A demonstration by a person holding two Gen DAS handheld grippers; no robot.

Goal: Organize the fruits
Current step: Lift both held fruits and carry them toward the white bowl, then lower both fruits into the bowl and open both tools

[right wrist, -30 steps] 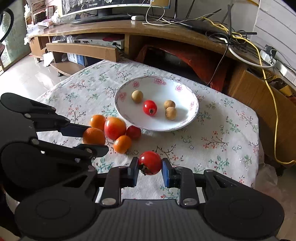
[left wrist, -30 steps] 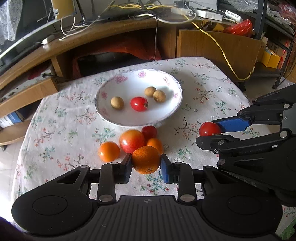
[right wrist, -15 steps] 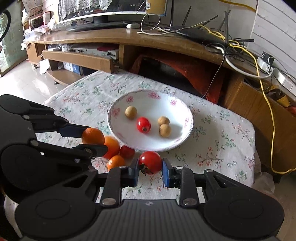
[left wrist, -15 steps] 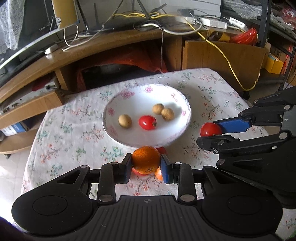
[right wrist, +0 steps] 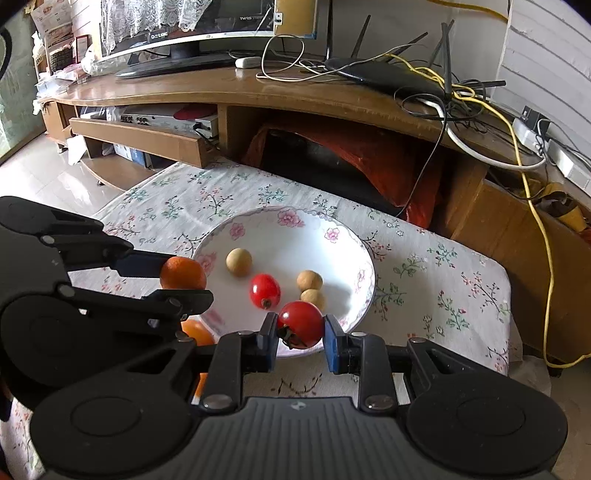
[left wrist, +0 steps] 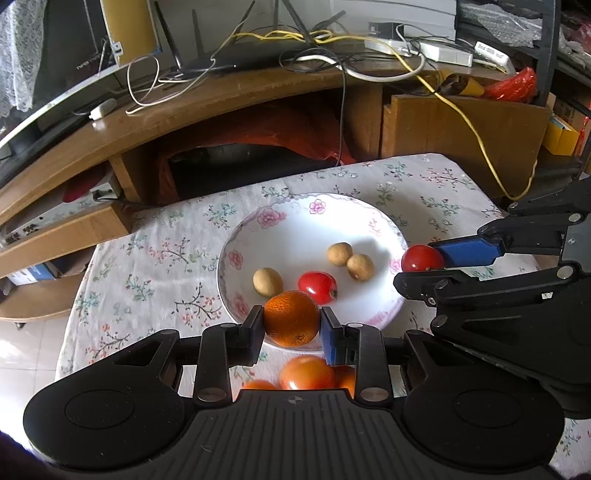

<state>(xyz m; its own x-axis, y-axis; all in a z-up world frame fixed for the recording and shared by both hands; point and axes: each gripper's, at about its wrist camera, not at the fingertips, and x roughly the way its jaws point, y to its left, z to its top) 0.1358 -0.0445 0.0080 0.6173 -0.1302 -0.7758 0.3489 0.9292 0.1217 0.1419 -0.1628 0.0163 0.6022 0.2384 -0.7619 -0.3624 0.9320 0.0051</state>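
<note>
Where the curved wooden TV bench [right wrist: 332, 99] runs along the far side, a monitor [right wrist: 192, 26] stands at its far left; the bezel lettering is too small to read with confidence. A black router [right wrist: 388, 75] and tangled cables, one a yellow cable [right wrist: 532, 192], lie on the bench's right half. No other writing is legible.

Nearer, the table carries a floral tablecloth [right wrist: 443, 273]. A white plate [right wrist: 343, 243] with pink flower motifs on its rim sits at the cloth's centre. In it lie one red tomato [right wrist: 265, 290] and three small tan round fruits [right wrist: 239, 261], one alone to the left, two touching each other to the right.

The left gripper [left wrist: 291, 325] is clamped on an orange [left wrist: 291, 318], both pads pressed to its sides, held over the plate's near-left rim. The right gripper [right wrist: 300, 334] is clamped on a second red tomato [right wrist: 301, 324], stem facing the camera, held over the plate's near rim; whether either fruit touches the plate cannot be told.

On the cloth just near of the plate, partly hidden by the left gripper, lie a reddish-orange fruit [left wrist: 306, 373] and other orange fruits [left wrist: 258, 385] beside it.
</note>
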